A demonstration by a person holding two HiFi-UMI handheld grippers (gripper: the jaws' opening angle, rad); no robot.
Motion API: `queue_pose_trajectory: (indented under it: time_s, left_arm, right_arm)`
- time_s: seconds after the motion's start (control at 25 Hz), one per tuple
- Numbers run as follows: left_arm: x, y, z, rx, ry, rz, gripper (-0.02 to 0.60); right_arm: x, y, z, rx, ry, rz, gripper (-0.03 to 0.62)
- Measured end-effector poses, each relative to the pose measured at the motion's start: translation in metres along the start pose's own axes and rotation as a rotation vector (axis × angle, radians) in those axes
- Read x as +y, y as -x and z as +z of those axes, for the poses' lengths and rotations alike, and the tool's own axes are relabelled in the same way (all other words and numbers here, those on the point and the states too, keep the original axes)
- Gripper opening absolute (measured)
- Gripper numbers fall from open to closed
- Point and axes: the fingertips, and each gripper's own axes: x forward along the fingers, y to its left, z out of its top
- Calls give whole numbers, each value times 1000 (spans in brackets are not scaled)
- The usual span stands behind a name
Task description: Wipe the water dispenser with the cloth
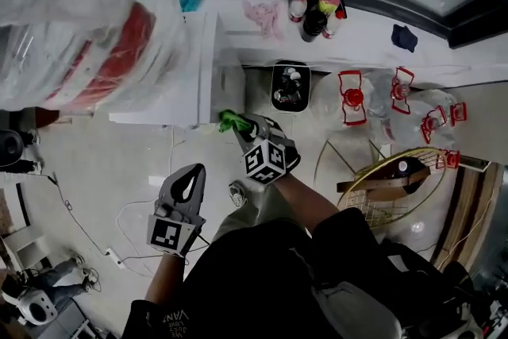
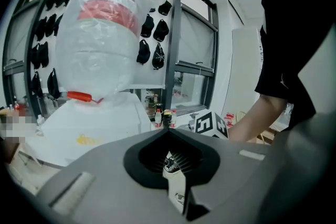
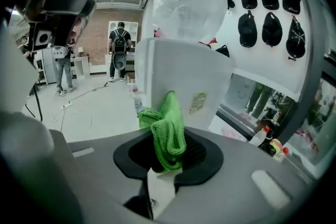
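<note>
1. Firmly clamps a bunched green cloth (image 3: 167,136) in the right gripper (image 3: 164,168), with the folds sticking up past the jaw tips at the centre of the right gripper view.
2. Shows the left gripper (image 2: 169,161) pressed together on nothing, at the lower left of the head view and well apart from the work.
3. Brings the cloth up to the white front of the water dispenser (image 3: 181,78), near its lower edge at the middle of the head view; cannot tell whether touching or just beside.
4. Carries a plastic-wrapped bottle (image 1: 87,20) on top, at the upper left of the head view.
5. Looks, as a judgement, like cloth pickup done and wiping at most barely begun; leaves the front, sides and top to cover, with no wiped streak visible to confirm progress.
</note>
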Motion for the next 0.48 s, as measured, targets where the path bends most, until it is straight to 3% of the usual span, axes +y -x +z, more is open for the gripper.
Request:
queue_pose_trajectory:
  time_s: [0.2,0.48]
  left_arm:
    - [-1,-13,5,8,9,24,2]
    - [8,-38,10,12,52,87,2]
  right_arm:
    - [-13,-29,1,29,-28,33,91]
    - [-77,-79,6,55,6,21,91]
